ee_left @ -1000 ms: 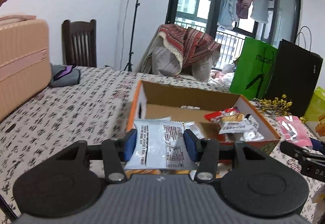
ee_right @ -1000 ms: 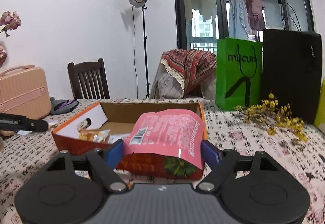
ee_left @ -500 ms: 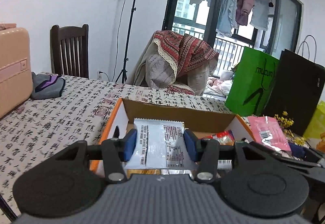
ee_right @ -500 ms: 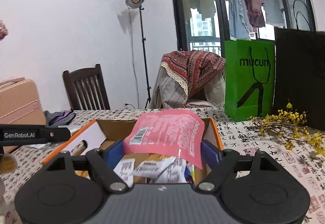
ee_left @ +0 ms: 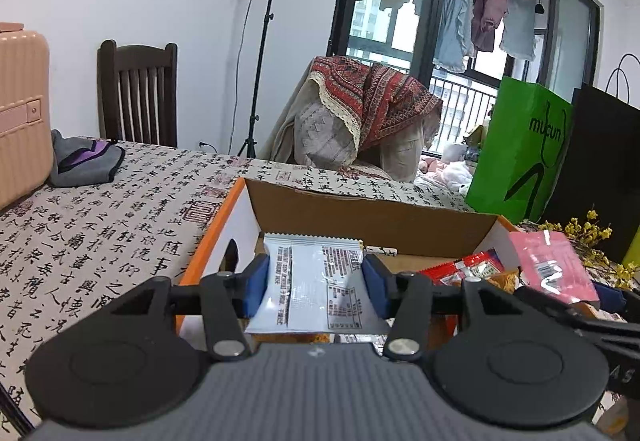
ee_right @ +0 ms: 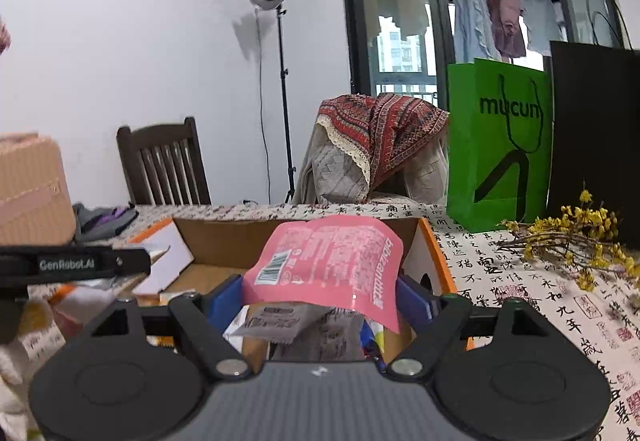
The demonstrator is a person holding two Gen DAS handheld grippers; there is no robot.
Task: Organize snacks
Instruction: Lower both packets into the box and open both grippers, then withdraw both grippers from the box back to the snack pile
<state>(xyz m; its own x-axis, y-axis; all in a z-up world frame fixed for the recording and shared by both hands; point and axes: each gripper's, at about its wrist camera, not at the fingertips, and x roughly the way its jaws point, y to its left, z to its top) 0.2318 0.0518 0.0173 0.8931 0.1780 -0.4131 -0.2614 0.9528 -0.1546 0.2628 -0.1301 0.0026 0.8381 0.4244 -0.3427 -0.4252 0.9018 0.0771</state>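
Observation:
An open cardboard box (ee_left: 372, 217) with orange edges stands on the table, with several snack packets inside. My left gripper (ee_left: 316, 279) is shut on a white snack packet (ee_left: 316, 281) and holds it over the box's near left part. My right gripper (ee_right: 320, 297) is shut on a pink snack pouch (ee_right: 332, 265) above the same cardboard box (ee_right: 296, 241), over its right half. In the left wrist view the pink pouch (ee_left: 552, 267) shows at the right, beside a red packet (ee_left: 464, 269) lying in the box. The left gripper's black arm (ee_right: 72, 265) crosses the right wrist view at the left.
A cloth printed with black characters covers the table (ee_left: 100, 225). A pink suitcase (ee_left: 20, 113) and grey folded cloth (ee_left: 86, 161) sit at the left. A green bag (ee_right: 500, 149), a black bag (ee_right: 596, 137) and yellow flower sprigs (ee_right: 568, 241) stand to the right. Chairs stand behind the table.
Both grippers moved forward over the box with their packets still gripped. The box now fills more of both views, and the pink pouch has come in beside the left gripper.

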